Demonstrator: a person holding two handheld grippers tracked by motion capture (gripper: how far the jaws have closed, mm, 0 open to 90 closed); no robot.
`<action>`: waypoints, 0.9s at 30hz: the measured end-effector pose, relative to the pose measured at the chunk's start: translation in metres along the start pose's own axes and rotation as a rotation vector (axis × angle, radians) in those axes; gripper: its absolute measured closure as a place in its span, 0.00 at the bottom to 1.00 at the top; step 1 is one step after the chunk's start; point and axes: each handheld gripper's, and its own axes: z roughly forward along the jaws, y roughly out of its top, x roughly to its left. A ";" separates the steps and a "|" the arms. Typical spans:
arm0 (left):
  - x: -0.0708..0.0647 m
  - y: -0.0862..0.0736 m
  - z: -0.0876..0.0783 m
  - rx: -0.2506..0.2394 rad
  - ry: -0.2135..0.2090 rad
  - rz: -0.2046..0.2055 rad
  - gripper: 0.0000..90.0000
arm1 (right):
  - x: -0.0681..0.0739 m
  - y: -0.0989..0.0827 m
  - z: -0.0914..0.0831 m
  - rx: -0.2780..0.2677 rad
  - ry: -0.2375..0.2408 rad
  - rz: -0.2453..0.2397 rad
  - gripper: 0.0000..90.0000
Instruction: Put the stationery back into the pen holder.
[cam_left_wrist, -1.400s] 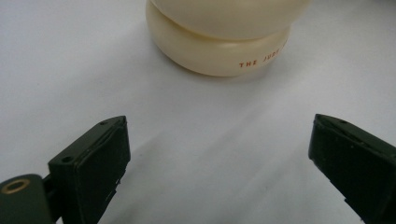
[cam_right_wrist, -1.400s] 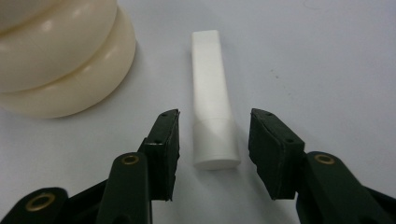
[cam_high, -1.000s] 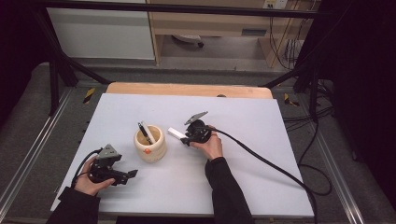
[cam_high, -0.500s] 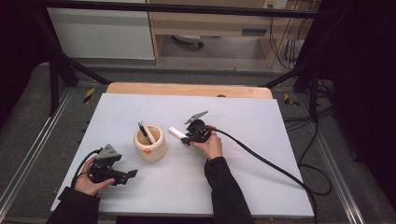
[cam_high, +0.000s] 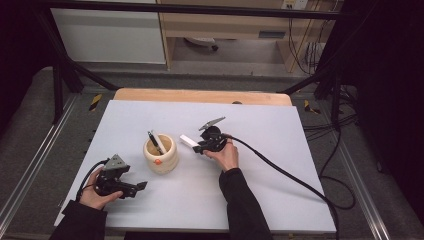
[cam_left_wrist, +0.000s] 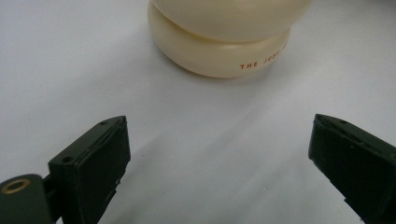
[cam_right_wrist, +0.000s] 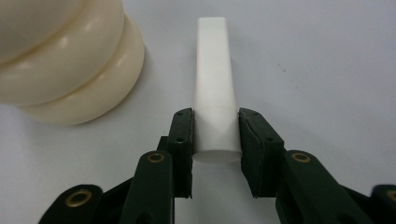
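Note:
A cream round holder (cam_high: 160, 154) stands mid-table with a black pen (cam_high: 155, 142) and a white stick in it. My right gripper (cam_high: 201, 146) sits just right of the holder, shut on a white tube (cam_high: 188, 141) that points toward it. In the right gripper view the white tube (cam_right_wrist: 215, 84) is clamped at its round end between the jaws, and the holder (cam_right_wrist: 65, 60) is at upper left. My left gripper (cam_high: 140, 186) rests near the front left of the table, open, aimed at the holder (cam_left_wrist: 224, 37) with nothing between its fingers (cam_left_wrist: 93, 163).
The white table top (cam_high: 260, 200) has a wooden strip (cam_high: 200, 96) along its far edge. A thick black cable (cam_high: 280, 170) trails right from the right gripper. Dark frame rails and floor surround the table.

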 end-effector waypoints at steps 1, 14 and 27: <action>0.000 0.000 0.000 -0.001 0.000 0.000 0.06 | 0.000 0.001 -0.002 -0.002 -0.001 0.003 0.75; -0.003 0.002 -0.002 -0.011 -0.009 0.020 0.06 | 0.007 0.004 -0.040 -0.014 0.001 -0.008 0.75; -0.013 0.005 -0.004 -0.021 -0.043 0.076 0.05 | 0.013 -0.018 -0.082 -0.012 0.041 0.004 0.75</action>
